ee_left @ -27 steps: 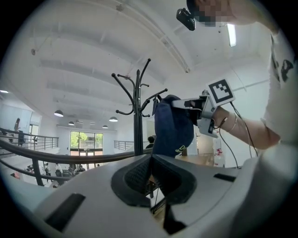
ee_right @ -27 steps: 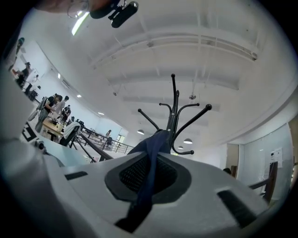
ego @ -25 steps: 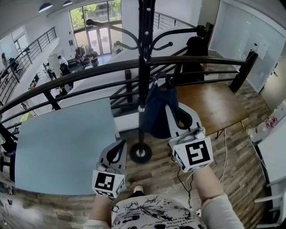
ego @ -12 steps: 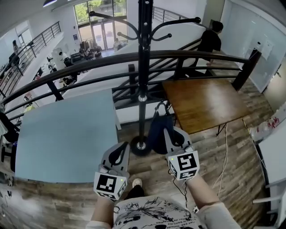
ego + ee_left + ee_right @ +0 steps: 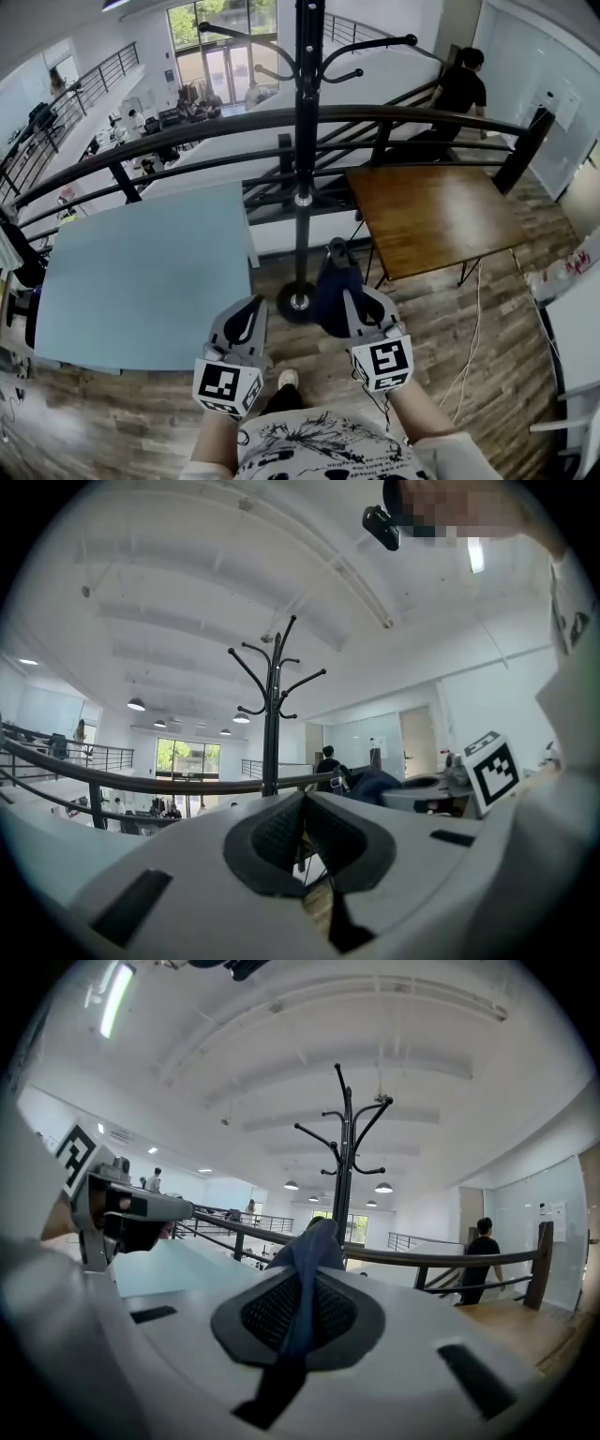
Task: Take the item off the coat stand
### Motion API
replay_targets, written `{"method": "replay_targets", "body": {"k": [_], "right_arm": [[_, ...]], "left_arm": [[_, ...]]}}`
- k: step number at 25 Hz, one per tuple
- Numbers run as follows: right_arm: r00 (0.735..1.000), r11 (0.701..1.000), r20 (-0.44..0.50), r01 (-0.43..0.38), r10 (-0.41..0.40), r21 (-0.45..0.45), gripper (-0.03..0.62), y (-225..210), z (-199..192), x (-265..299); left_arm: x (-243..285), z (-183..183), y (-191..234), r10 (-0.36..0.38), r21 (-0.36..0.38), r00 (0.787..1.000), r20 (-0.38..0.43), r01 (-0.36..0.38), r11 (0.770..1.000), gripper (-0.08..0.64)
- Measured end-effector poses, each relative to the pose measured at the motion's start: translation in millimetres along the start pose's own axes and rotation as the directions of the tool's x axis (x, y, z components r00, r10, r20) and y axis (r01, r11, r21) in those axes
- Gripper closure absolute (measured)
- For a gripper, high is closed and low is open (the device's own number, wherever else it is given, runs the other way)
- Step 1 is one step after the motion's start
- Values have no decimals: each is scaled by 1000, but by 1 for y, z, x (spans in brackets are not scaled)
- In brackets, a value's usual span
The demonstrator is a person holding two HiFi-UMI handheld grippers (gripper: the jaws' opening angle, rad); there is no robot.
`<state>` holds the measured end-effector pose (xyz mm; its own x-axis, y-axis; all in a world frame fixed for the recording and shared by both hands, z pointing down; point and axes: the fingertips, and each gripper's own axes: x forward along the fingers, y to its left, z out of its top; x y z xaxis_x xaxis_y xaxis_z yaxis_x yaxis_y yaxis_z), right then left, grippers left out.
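Right gripper [image 5: 354, 302] clamped on bag [image 5: 330, 281] — off the hooks, at 3 o'clock of stand [image 5: 305, 141] base. Left gripper [image 5: 251, 307] jaws together, empty, beside table [image 5: 141, 281] edge.

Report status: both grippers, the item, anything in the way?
Right gripper shut on dark blue bag, by its strap. Left gripper shut, empty. Bag off the coat stand, hanging low beside it. Nothing blocking.

Bright mezzanine, wood underfoot.
Black railing [image 5: 187, 131] ahead, blue table [image 5: 141, 272] left, wooden table [image 5: 431, 211] right, plank floor [image 5: 469, 328], windows [image 5: 220, 19] glowing beyond.
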<state>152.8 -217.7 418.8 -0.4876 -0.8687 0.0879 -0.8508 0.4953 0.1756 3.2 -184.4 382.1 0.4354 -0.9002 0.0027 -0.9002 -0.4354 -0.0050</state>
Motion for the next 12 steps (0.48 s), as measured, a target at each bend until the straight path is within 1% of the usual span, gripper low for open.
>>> {"method": "replay_targets", "body": {"k": [4, 7, 12], "right_arm": [[999, 1000, 42, 1, 0, -11, 591, 0, 17, -5], [998, 1000, 67, 23, -22, -9, 591, -6, 26, -4], [996, 1000, 84, 30, -30, -4, 592, -12, 33, -3]], "left_arm": [[-2, 0, -3, -4, 8, 1000, 9, 4, 1000, 555], [1, 1, -3, -8, 18, 1000, 18, 8, 1000, 555], [1, 14, -3, 13, 22, 1000, 22, -14, 1000, 555]]}}
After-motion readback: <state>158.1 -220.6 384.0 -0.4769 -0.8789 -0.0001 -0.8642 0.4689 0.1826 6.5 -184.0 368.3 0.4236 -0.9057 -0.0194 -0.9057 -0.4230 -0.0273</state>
